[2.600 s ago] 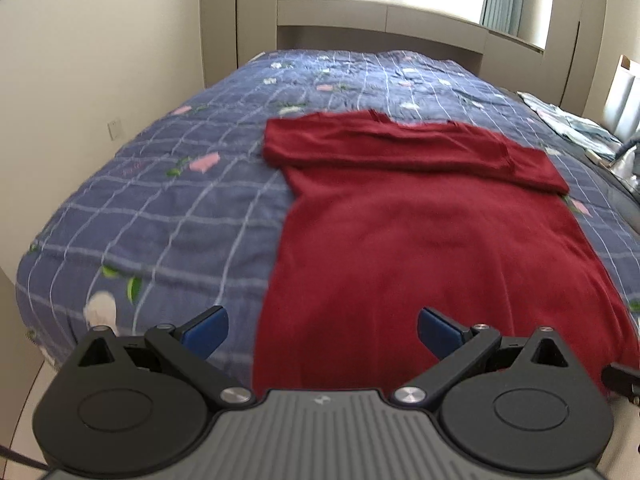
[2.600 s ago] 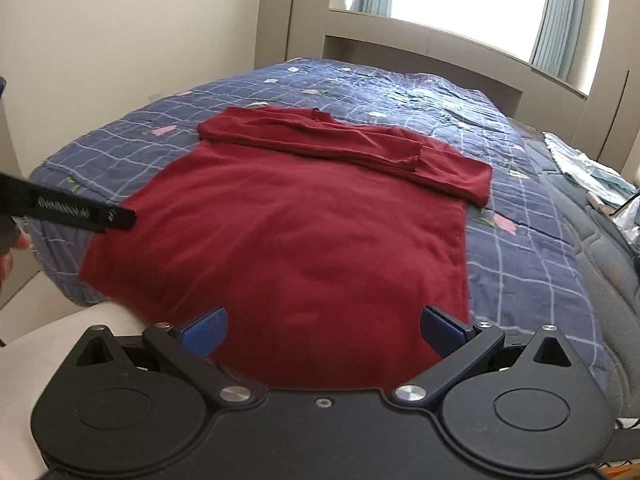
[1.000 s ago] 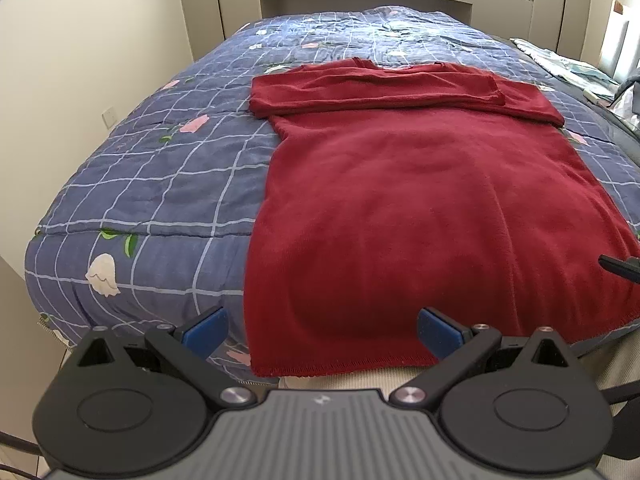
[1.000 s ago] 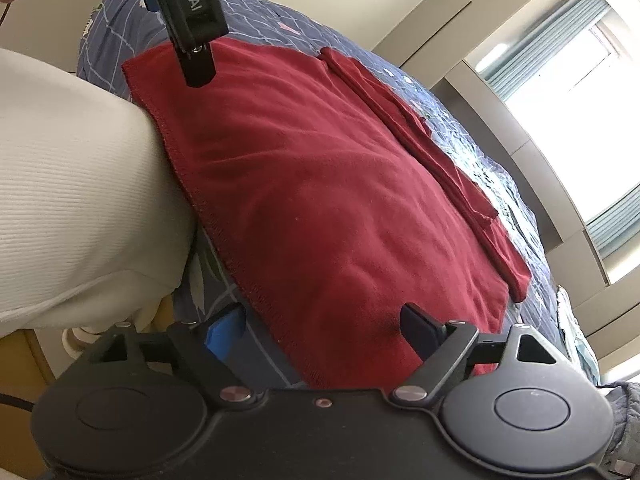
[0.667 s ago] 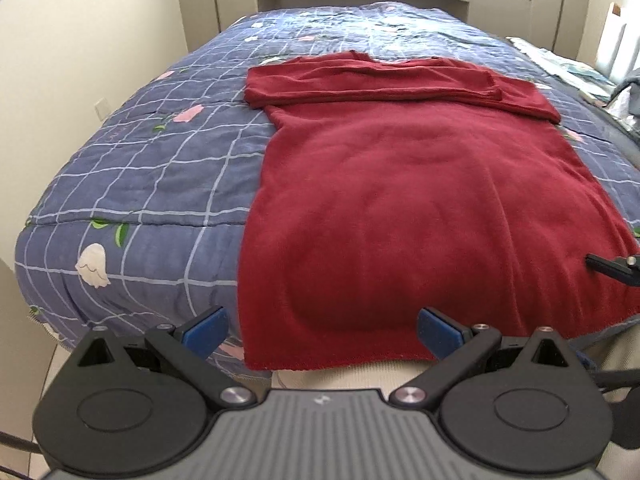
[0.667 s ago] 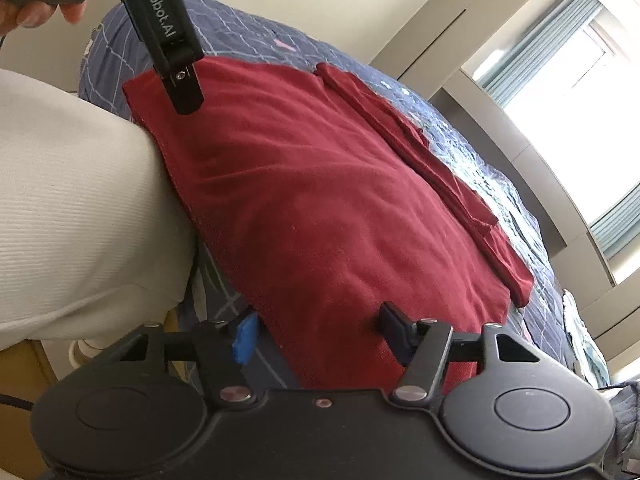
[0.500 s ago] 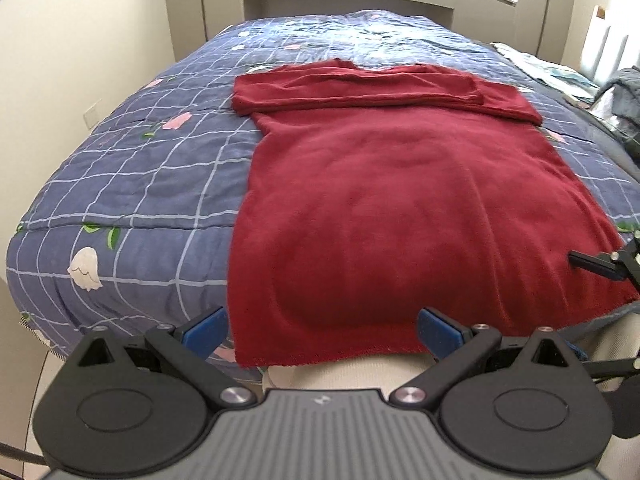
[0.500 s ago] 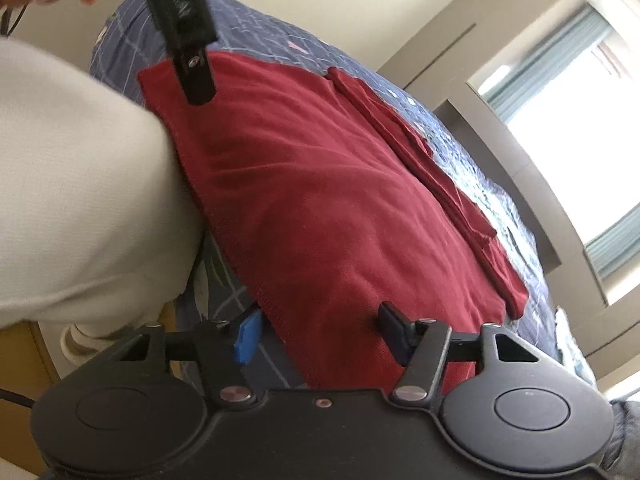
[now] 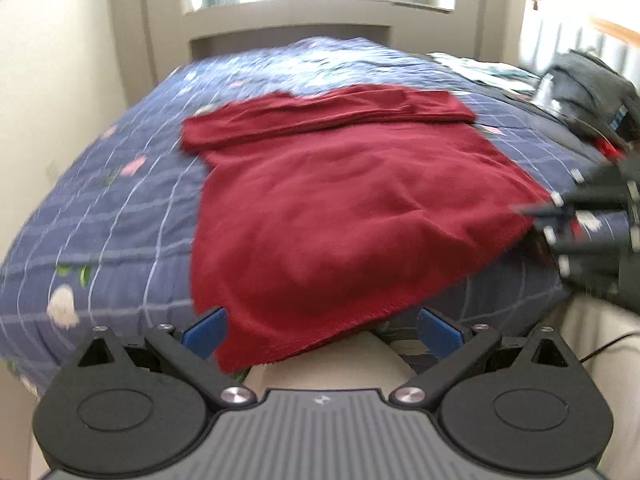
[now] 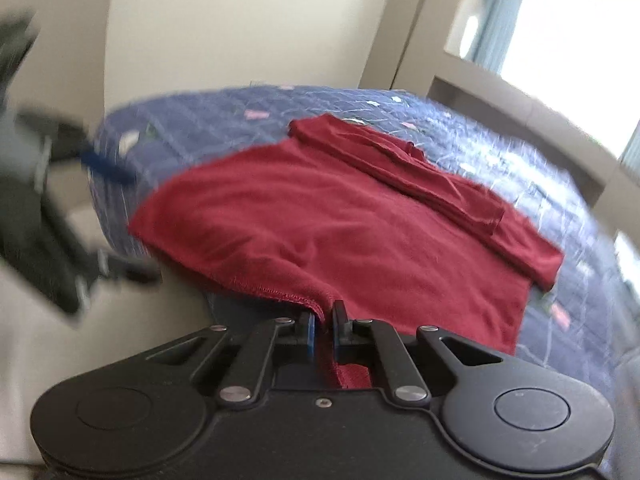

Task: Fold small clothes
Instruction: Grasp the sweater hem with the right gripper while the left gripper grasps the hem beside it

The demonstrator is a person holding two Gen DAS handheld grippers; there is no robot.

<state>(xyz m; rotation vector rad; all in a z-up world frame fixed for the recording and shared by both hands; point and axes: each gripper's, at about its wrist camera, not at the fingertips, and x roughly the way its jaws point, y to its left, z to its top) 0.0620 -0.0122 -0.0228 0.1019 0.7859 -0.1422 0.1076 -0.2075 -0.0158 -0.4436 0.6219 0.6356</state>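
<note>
We see the right gripper (image 10: 323, 330) pinching the red sweater's (image 10: 340, 224) near hem on the bed (image 9: 120, 208), left gripper (image 9: 320, 326) spread wide beside that hem.

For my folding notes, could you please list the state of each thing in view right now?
Red sweater: flat on the bed, sleeves folded across the top, one hem corner lifted.
Right gripper: shut on the hem corner.
Left gripper: open, holding nothing.
Blue quilt: spread over the bed.
</note>
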